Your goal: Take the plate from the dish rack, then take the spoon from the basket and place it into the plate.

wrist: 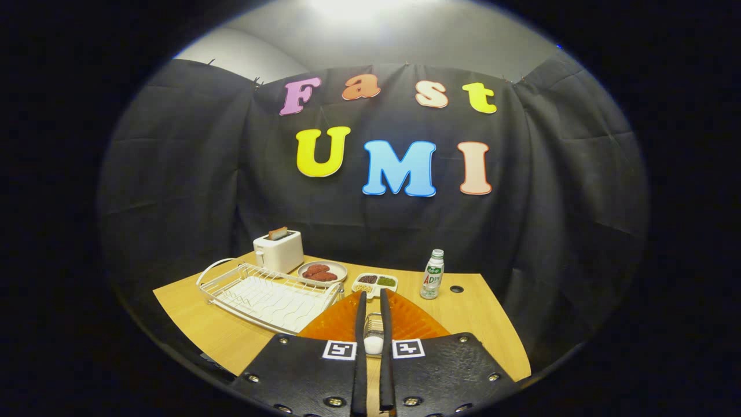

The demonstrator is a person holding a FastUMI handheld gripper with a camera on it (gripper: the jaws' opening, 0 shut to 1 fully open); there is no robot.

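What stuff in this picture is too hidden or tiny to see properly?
All in the gripper view:
- Orange ribbed plate: its near part is hidden behind the gripper.
- Small pale thing between the nearly closed fingers: too small to name, and whether they press it is unclear.
- White toaster: what is in its slot is too small to tell.

1. A wooden tabletop (474,315) carries everything, with a small dark hole near its far right side.
2. A white wire dish rack (269,295) lies on its left part.
3. A white toaster (279,250) stands at the far edge, behind the rack.
4. Beside the toaster sit a round plate of reddish food (322,271) and a divided dish (374,283).
5. A small bottle (432,274) stands upright, right of the divided dish.
6. An orange plate (414,321) lies nearest, just right of the rack.
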